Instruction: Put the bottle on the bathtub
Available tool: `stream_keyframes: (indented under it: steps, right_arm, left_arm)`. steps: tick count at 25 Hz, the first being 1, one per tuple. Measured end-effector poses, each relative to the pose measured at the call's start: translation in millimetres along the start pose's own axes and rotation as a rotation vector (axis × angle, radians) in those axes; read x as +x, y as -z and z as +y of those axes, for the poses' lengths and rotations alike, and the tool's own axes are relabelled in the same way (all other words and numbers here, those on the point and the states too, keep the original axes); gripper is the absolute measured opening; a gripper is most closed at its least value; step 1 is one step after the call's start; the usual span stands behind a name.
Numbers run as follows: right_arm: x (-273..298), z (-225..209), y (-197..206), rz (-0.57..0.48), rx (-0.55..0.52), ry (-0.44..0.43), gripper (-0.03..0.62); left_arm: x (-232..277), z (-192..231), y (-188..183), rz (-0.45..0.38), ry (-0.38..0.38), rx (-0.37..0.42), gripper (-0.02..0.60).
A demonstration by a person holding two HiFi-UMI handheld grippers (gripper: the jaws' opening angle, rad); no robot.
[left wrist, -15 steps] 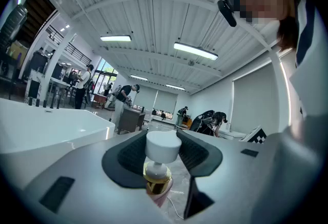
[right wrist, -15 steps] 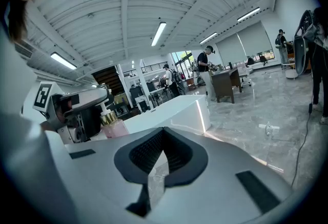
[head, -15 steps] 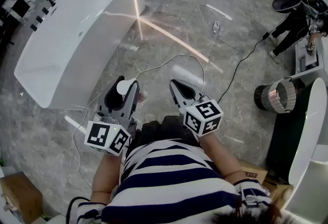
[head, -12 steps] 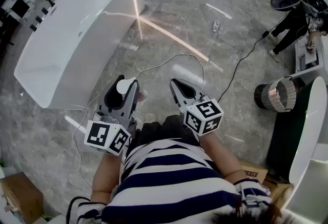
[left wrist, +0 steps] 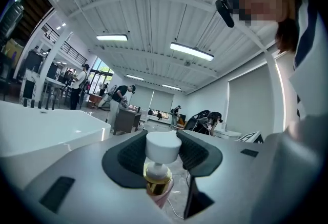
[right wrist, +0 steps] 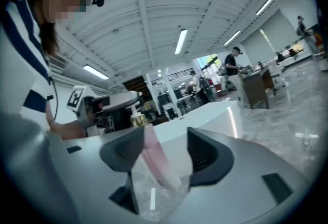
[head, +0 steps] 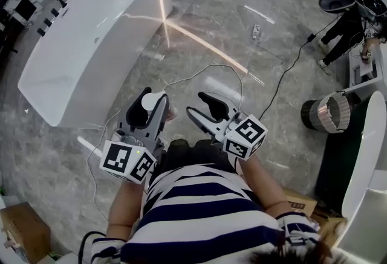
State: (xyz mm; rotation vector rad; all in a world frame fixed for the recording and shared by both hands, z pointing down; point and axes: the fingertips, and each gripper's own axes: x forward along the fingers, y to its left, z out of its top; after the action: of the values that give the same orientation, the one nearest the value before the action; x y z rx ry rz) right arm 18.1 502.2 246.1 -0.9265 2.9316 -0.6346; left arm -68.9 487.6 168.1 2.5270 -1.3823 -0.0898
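Left hand-held gripper (head: 148, 106) (left wrist: 164, 152) is pinching the bottle (head: 149, 100) (left wrist: 163, 146) at the top. The white cap sits between the ribbed pads, the gold collar is just below them and the pink body hangs underneath.

Bottle is up in the air in front of the person's striped shirt (head: 199, 214), not on the bathtub (head: 91, 45). The bathtub is well apart from it, toward the far-left corner of the grey stone surface (head: 205, 15). White tub rim also shows in the left gripper view (left wrist: 41, 125) and behind the jaws in the right gripper view (right wrist: 215, 115).

Right hand-held gripper (head: 202, 107) (right wrist: 164, 148) is spread wide and grips nothing. It is just beside the left one, angled toward it. In the right gripper view the pink bottle body (right wrist: 154, 159) runs tilted through the gap between the jaws, nearer the left-side pad. It's blurred, so I can't tell whether it touches a pad.

A thin white cable (head: 211, 67) lies on the surface beyond both grippers.
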Motion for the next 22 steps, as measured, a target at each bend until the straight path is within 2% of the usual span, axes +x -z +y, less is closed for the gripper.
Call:
stream_keyframes:
  steps: [1, 4, 7, 14, 18, 20, 22]
  right_arm:
    - [6.4, 9.8, 3.9, 0.012, -0.030, -0.073, 0.293]
    - [29.6, 38.1, 22.4, 0.100, -0.132, -0.265, 0.310]
    - [44.4, 54.5, 30.1, 0.133, -0.148, -0.383, 0.313]
    - [47.1, 62.5, 27.3, 0.126, -0.164, -0.443, 0.311]
    - [47.5, 64.4, 28.0, 0.133, -0.195, -0.435, 0.305]
    - [46.7, 63.9, 26.9, 0.133, -0.209, -0.428, 0.262]
    - [45.1, 63.7, 26.0, 0.134, -0.222, -0.427, 0.258]
  left_arm:
    - [0.2, -3.3, -0.3, 0.004, 0.011, 0.006, 0.187]
    - [1.6, -15.3, 0.7, 0.018, 0.055, 0.020, 0.187]
    - [2.8, -25.3, 2.4, 0.030, 0.095, 0.007, 0.187]
    - [6.0, -39.4, 5.6, 0.057, 0.181, -0.005, 0.187]
    - [5.2, -42.1, 3.4, 0.066, 0.225, -0.011, 0.187]
    - [5.3, -43.7, 1.9, 0.069, 0.243, -0.014, 0.187]
    - [6.3, -45.9, 2.1, 0.076, 0.262, -0.014, 0.187]
